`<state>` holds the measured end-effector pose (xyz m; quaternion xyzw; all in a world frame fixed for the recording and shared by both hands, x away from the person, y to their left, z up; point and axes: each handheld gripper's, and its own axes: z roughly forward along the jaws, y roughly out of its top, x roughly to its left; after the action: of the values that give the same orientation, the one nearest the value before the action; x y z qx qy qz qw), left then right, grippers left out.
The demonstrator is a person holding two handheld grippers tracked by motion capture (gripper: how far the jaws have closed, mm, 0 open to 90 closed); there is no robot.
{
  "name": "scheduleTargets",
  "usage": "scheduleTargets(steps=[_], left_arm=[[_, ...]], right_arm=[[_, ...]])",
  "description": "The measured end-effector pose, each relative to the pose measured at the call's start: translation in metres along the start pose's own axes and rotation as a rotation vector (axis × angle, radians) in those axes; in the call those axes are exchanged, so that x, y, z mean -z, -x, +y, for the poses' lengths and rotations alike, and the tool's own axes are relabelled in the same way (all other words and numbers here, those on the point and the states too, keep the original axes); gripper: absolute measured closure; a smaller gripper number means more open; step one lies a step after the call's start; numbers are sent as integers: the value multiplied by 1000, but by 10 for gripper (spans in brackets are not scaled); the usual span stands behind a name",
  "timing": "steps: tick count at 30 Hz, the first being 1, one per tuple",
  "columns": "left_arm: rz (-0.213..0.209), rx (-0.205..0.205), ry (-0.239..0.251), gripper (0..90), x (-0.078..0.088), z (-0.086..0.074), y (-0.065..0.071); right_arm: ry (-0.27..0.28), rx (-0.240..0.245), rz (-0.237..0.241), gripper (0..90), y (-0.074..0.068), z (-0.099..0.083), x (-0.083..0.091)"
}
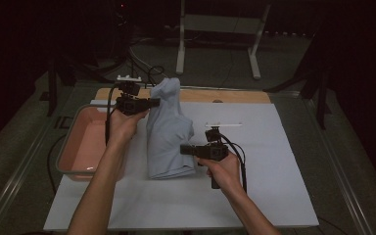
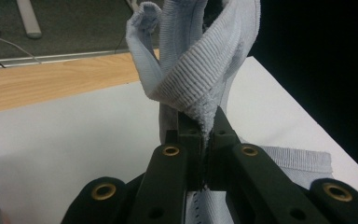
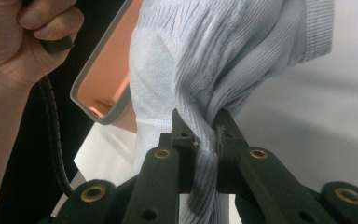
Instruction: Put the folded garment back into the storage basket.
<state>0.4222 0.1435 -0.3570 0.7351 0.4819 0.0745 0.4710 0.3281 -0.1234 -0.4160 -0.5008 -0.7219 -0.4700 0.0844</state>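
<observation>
A pale blue ribbed garment (image 1: pixel 169 132) hangs lifted over the white table top, its lower edge still resting on the sheet. My left gripper (image 1: pixel 155 102) is shut on its upper far part, at a ribbed hem (image 2: pixel 200 79) that folds over the jaws. My right gripper (image 1: pixel 185 150) is shut on the near right side of the cloth (image 3: pixel 205 84), with a bunch of fabric pinched between the black jaws. In the left gripper view the left gripper (image 2: pixel 204 135) grips the hem; in the right gripper view the right gripper (image 3: pixel 204 133) clamps the gathered folds.
A pink plastic bin (image 1: pixel 81 142) with a grey rim stands at the table's left edge, close to the left forearm. A white sheet (image 1: pixel 264 161) covers the table, with a wooden strip (image 1: pixel 225 95) along the far edge. A metal stand (image 1: pixel 220 29) is on the floor beyond.
</observation>
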Motion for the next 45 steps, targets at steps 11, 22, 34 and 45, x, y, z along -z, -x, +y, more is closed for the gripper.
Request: scheduleTargets(steps=[11,22,34,45], left_arm=[[6,7,12,883,6,5,-4],[19,4,27,884,13,14,-6],[5,34,62,884,19,21,-13],[9,61,82,884,23,24,-20]], right_arm=[[14,-14,15,821,-3,7,-10],[30,-14,24,821,-8,15,-13],[47,-17,24,821,-13,24,-17],[53,-8,25,821,-19,32,-21]])
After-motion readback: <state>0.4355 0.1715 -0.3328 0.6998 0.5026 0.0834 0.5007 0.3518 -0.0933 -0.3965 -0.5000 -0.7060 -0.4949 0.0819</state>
